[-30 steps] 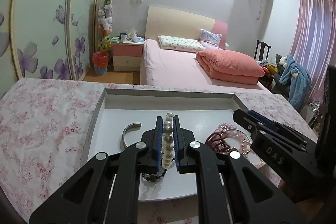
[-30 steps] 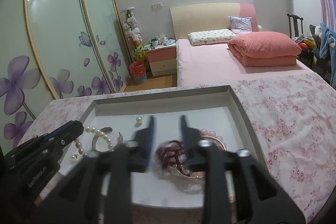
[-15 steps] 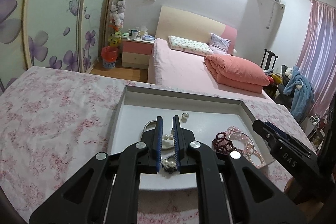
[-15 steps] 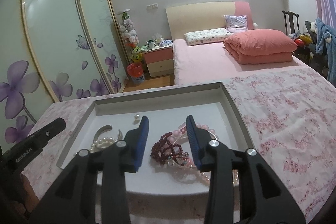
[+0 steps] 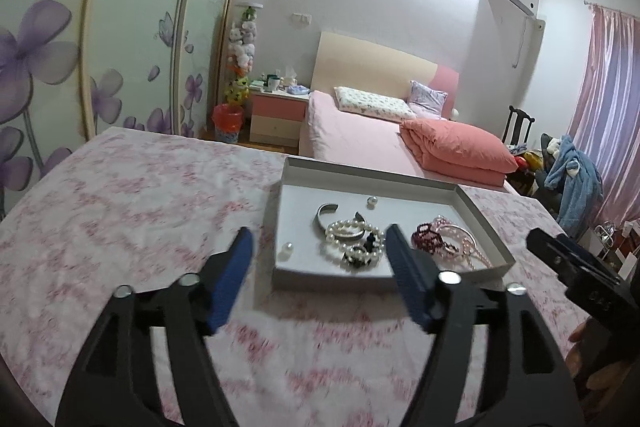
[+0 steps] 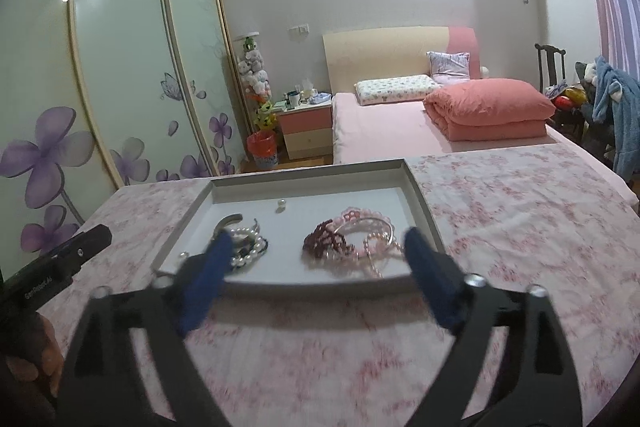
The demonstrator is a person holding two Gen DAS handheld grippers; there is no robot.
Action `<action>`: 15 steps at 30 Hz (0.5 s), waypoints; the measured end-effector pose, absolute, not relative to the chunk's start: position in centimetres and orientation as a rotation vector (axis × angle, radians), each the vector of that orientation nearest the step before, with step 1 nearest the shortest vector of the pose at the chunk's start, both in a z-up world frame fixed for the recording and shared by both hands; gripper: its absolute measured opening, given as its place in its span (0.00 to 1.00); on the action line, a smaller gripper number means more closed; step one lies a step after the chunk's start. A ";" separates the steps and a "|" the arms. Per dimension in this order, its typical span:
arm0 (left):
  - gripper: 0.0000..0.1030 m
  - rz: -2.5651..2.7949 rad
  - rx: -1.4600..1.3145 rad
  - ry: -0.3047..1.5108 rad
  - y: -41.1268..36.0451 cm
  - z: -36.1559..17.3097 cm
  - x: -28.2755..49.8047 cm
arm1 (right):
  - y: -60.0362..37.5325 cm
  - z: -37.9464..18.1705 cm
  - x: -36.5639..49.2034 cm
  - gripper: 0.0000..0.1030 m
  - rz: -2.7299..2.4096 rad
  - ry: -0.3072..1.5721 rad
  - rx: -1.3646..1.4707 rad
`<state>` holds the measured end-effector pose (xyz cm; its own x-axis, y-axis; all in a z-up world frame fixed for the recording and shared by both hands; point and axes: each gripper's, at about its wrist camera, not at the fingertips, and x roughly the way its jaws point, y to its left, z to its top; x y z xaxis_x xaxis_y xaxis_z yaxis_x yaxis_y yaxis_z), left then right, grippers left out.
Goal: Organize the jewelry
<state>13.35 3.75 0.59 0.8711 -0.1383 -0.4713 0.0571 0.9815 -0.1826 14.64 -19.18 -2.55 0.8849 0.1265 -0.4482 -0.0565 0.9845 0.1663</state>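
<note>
Left wrist view shows the left gripper with fingers spread wide and empty, above the cloth short of the tray. The right gripper likewise gapes, holding nothing. Just past the left fingertips lies the pearl strand on a silver cuff; its loop runs roughly left to right. Beyond the right fingers sits the pink and red bracelets. Judging by this, nothing is gripped; the next move calls for choosing one piece and closing on it.
</note>
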 end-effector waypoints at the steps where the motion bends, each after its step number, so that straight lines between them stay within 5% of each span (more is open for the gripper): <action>1: 0.80 -0.100 -0.159 0.495 3.8 0.6 12.6 | -19.1 -2.5 13.9 0.96 0.090 0.466 0.148; 6: 0.98 -0.098 -0.090 0.444 3.3 0.6 9.8 | -18.9 -2.0 10.7 0.96 0.072 0.427 0.118; 15: 0.98 -0.101 -0.089 0.430 3.1 -0.1 7.2 | -18.8 -2.2 6.7 0.96 0.065 0.378 0.076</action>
<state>7.22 3.14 -0.09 0.9039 -0.1165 -0.4115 0.0786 0.9911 -0.1078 6.69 -18.76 -2.17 0.9275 0.0772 -0.3656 -0.0490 0.9951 0.0858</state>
